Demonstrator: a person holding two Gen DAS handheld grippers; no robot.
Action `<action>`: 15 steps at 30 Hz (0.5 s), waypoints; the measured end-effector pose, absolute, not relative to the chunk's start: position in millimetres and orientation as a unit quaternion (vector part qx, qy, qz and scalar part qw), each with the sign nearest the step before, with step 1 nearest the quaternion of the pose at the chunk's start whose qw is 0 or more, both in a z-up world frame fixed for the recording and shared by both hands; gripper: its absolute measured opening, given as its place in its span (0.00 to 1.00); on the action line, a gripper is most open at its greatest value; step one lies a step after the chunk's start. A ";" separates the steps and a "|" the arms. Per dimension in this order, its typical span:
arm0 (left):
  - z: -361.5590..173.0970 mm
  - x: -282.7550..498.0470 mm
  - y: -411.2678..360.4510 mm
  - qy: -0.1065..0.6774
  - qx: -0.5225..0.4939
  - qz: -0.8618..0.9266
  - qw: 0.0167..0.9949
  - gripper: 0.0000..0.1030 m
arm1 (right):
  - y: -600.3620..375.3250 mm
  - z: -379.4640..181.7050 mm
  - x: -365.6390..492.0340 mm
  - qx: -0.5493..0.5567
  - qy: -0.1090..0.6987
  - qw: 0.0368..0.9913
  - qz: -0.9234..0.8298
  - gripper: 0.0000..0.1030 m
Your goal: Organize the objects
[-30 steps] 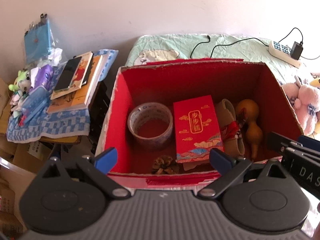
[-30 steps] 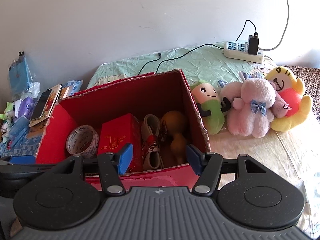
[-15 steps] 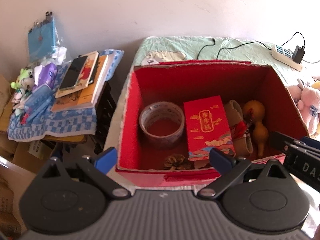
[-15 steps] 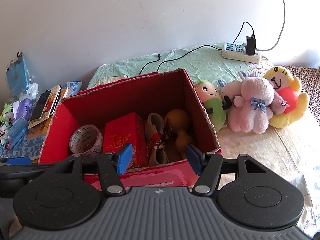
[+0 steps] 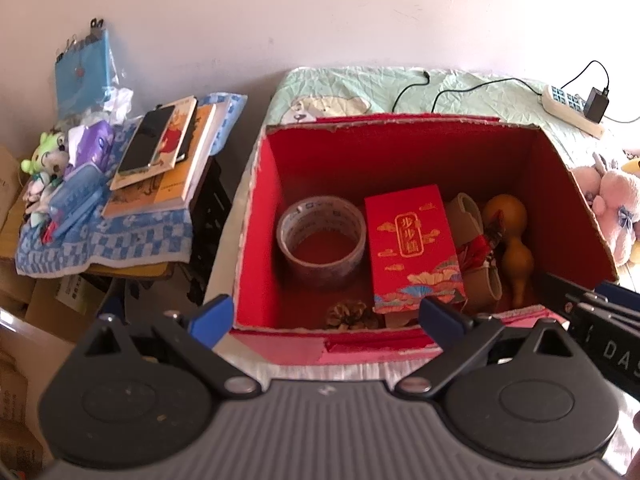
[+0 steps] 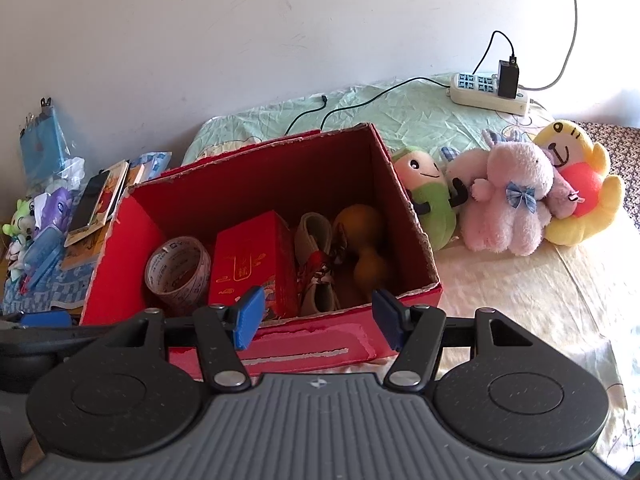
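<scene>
An open red cardboard box (image 5: pixel 264 200) (image 6: pixel 404 216) stands on the bed. Inside lie a roll of clear tape (image 5: pixel 321 236) (image 6: pixel 178 270), a red gift box (image 5: pixel 412 248) (image 6: pixel 252 264), a beige strap with red trim (image 5: pixel 476 248) (image 6: pixel 316 264), a brown gourd (image 5: pixel 512 240) (image 6: pixel 364 252) and a pine cone (image 5: pixel 352 314). My left gripper (image 5: pixel 326 318) is open and empty above the box's front edge. My right gripper (image 6: pixel 318 316) is open and empty at the box's front wall.
Plush toys (image 6: pixel 508 196) lie right of the box. A power strip (image 6: pixel 490 90) with cables lies on the green sheet behind. A side stand to the left holds books and a phone (image 5: pixel 160 152), a blue case (image 5: pixel 74 196) and small toys on a checked cloth.
Both grippers have drawn back and shifted left, so the box sits further right and further off in both views. Both stay open and empty.
</scene>
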State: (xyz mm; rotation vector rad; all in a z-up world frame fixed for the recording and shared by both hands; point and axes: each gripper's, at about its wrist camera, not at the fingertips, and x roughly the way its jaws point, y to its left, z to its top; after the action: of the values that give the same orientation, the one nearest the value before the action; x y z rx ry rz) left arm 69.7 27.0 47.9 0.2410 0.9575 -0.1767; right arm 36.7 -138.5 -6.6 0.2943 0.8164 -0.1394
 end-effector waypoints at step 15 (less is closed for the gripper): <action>13.8 62.0 18.3 0.520 0.122 -0.099 0.840 0.96 | -146.2 -36.1 23.9 0.154 0.446 0.878 -0.078 0.61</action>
State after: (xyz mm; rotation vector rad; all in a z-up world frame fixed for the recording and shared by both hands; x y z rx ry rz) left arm 62.0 18.3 13.8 0.2569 1.0984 -0.2085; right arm 23.9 -146.2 -36.1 0.3219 0.9310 -0.1631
